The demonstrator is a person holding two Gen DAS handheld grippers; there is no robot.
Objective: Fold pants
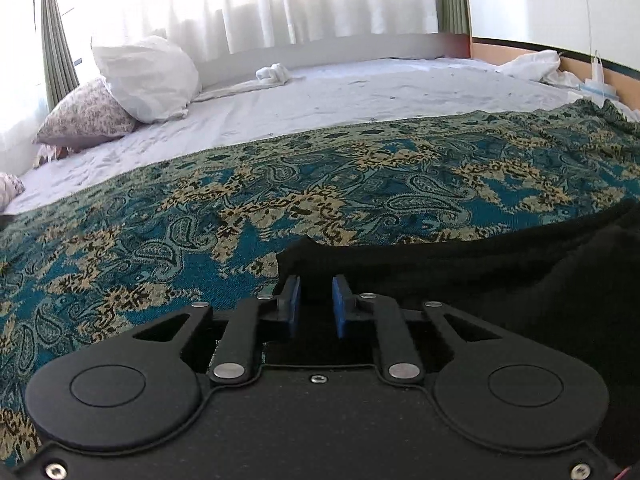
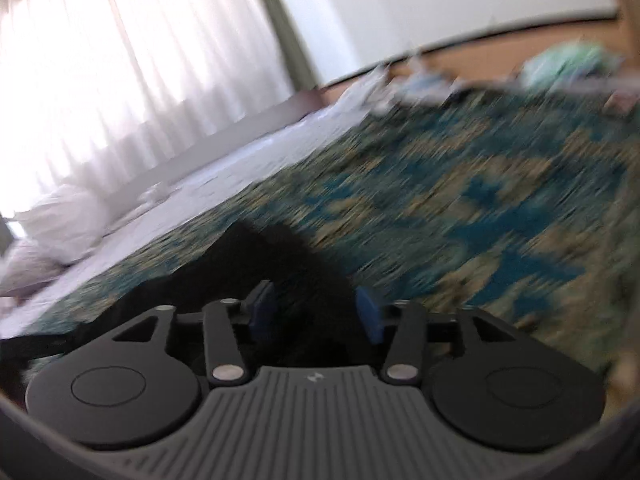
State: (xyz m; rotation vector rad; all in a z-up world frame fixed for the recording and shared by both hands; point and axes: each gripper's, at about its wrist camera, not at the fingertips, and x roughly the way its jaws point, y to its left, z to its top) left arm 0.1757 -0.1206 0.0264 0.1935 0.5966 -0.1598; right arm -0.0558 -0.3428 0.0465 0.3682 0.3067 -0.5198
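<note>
Left gripper point(image 1: 316, 300): your fingers are pinching a corner of the black pants point(image 1: 460, 276), blue pads nearly together with cloth bunched between them. The rest of the pants is spreading rightward from those fingers across the patterned bedspread point(image 1: 200, 208). Right gripper point(image 2: 316, 312): your fingers are standing apart, black cloth lying between and just ahead of them, pads not pressing; this view is blurred. You are mid-fold, by my reading. Next, you need a fresh right-hand pinch before carrying the edge over.
</note>
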